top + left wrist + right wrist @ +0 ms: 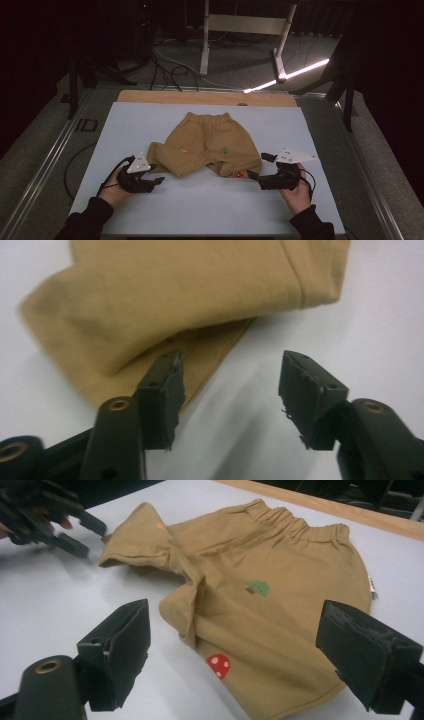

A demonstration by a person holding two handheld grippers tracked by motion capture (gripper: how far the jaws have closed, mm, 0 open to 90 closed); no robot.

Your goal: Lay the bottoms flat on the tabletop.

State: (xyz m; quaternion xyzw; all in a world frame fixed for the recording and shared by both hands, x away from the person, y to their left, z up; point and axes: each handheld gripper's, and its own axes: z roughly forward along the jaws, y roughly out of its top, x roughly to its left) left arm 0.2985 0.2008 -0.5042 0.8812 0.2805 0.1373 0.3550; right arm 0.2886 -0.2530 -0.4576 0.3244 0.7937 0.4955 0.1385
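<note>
Both tools gape beside the tan shorts, whose red mushroom patch the right gripper view shows clearly.

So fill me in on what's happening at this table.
A person works on tan shorts lying on a pale blue table. The left hand-held gripper is open at the folded leg's hem. The right hand-held gripper is open near the other leg, by the red mushroom patch. Neither grips the cloth yet.

The tan shorts are showing soft, matt cloth, gathered at the waistband. Under them the table top is looking smooth and matt, with bare wood edging its far side.
</note>
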